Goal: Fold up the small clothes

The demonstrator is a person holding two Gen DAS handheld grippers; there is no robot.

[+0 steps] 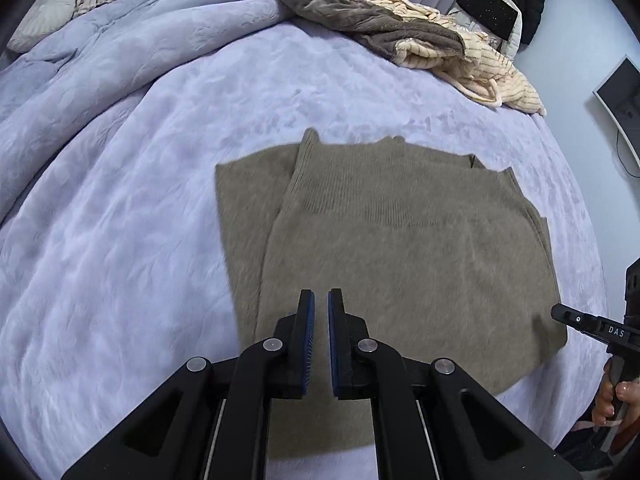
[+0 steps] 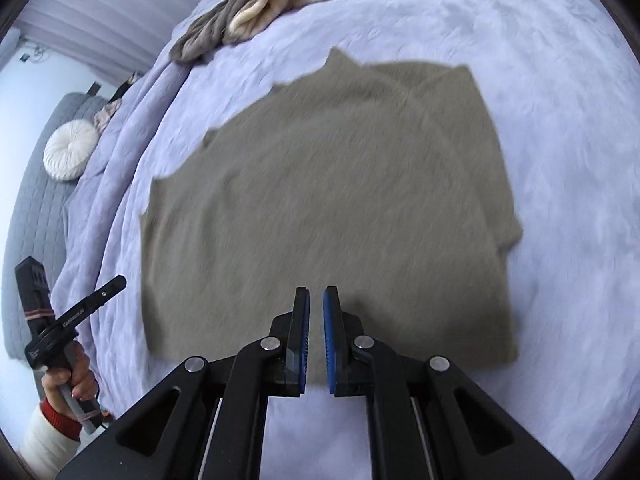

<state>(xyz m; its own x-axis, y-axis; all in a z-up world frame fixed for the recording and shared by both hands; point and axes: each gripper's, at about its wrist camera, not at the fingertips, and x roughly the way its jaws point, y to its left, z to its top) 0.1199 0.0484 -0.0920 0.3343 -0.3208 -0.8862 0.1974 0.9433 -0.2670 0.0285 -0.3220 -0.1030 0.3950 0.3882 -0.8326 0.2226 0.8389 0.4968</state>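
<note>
Both grippers hang above the near edge of the taupe sweater (image 1: 400, 240), left gripper (image 1: 321, 300) and right gripper (image 2: 316, 298) each slightly parted, grasping nothing. It lies partly folded on a lavender bedspread (image 1: 120, 200), other clothes (image 1: 420, 40) heaped behind.

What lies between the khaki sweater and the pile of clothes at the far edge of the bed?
Only bare lavender bedspread separates the khaki sweater from the pile of clothes, shown in the left wrist view.
</note>
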